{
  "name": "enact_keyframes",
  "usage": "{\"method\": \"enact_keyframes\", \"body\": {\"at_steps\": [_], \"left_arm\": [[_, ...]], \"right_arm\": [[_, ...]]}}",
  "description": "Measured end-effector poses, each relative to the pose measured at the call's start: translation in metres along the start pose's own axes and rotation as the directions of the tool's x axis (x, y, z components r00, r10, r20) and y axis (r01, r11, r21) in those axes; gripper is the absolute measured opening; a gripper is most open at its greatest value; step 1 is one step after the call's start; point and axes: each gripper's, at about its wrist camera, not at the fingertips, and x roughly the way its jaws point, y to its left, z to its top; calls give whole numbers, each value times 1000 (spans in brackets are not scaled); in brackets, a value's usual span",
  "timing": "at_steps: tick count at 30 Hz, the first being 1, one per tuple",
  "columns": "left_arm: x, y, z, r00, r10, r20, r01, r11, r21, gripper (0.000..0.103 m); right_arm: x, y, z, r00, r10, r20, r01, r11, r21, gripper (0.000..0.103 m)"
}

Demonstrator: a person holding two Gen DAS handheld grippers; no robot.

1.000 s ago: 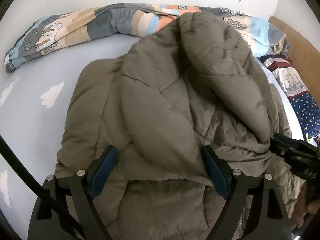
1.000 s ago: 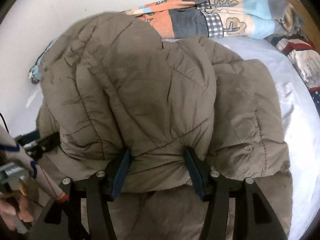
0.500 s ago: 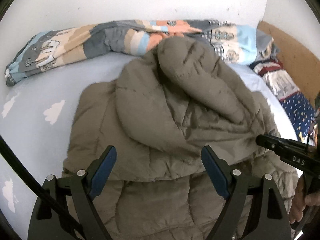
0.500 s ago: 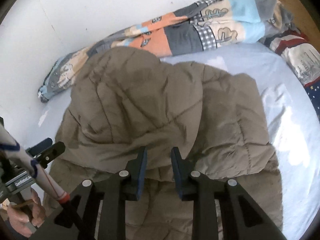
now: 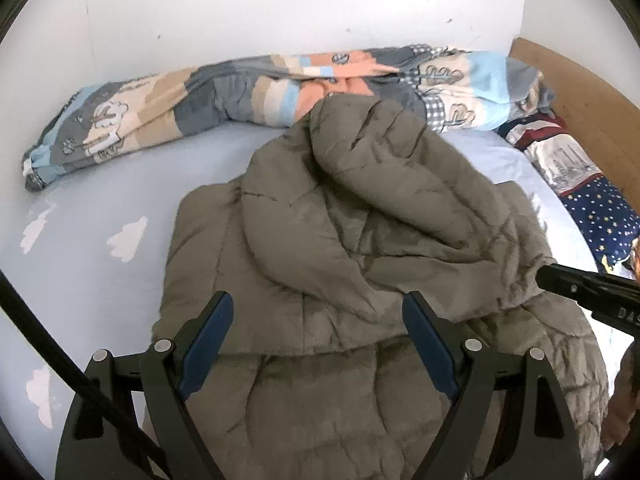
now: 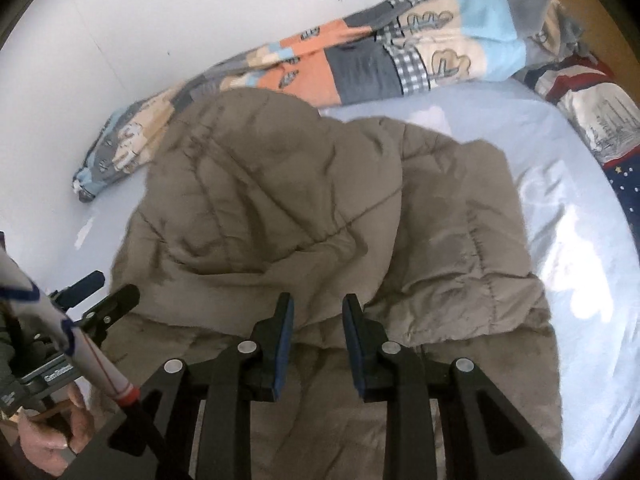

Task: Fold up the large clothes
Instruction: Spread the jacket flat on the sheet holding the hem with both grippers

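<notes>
A brown quilted coat (image 5: 360,220) (image 6: 300,208) lies on the bed, its upper part folded down over its lower part. My left gripper (image 5: 317,304) hangs open and wide just above the fold's near edge, gripping nothing. It shows in the right wrist view at the left edge as the left gripper (image 6: 114,286). My right gripper (image 6: 318,304) hovers above the coat with its jaws narrowed to a small gap and nothing between them. One finger of the right gripper (image 5: 580,292) reaches in from the right.
A pale blue sheet (image 5: 100,280) (image 6: 580,260) covers the bed. A rolled patchwork duvet (image 5: 240,92) (image 6: 400,52) lies along the white wall behind the coat. Star-patterned bedding (image 5: 600,216) and a wooden headboard (image 5: 580,92) are at the right. A hand (image 6: 48,440) holds the left gripper.
Both grippers drew back and up from the coat. The right jaws, which stood around a bulge of the coat, narrowed and now hold nothing. The folded part settled flatter.
</notes>
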Motion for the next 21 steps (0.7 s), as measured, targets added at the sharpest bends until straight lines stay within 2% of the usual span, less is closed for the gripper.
{"method": "enact_keyframes", "body": {"at_steps": [3, 7, 10, 16, 19, 21], "left_arm": [[-24, -5, -10, 1000, 7, 22, -8, 999, 32, 86], [-60, -14, -46, 999, 23, 29, -25, 997, 73, 86], [-80, -25, -76, 999, 34, 15, -35, 997, 75, 86], [-117, -49, -164, 996, 84, -15, -82, 992, 92, 86], [-123, -48, -199, 991, 120, -55, -116, 990, 74, 86], [-124, -43, -216, 984, 158, -83, -154, 987, 55, 86]], "right_arm": [[-31, 7, -14, 1000, -10, 21, 10, 1000, -13, 28], [-69, 9, -41, 999, -3, 51, 3, 1000, 2, 39], [-96, 7, -79, 998, 9, 65, -11, 1000, 29, 43], [-114, 5, -159, 1000, 3, -15, -2, 998, 57, 43], [-118, 7, -206, 998, -34, -55, 36, 998, 47, 43], [-121, 9, -225, 996, -63, -64, 64, 998, 27, 43]]}}
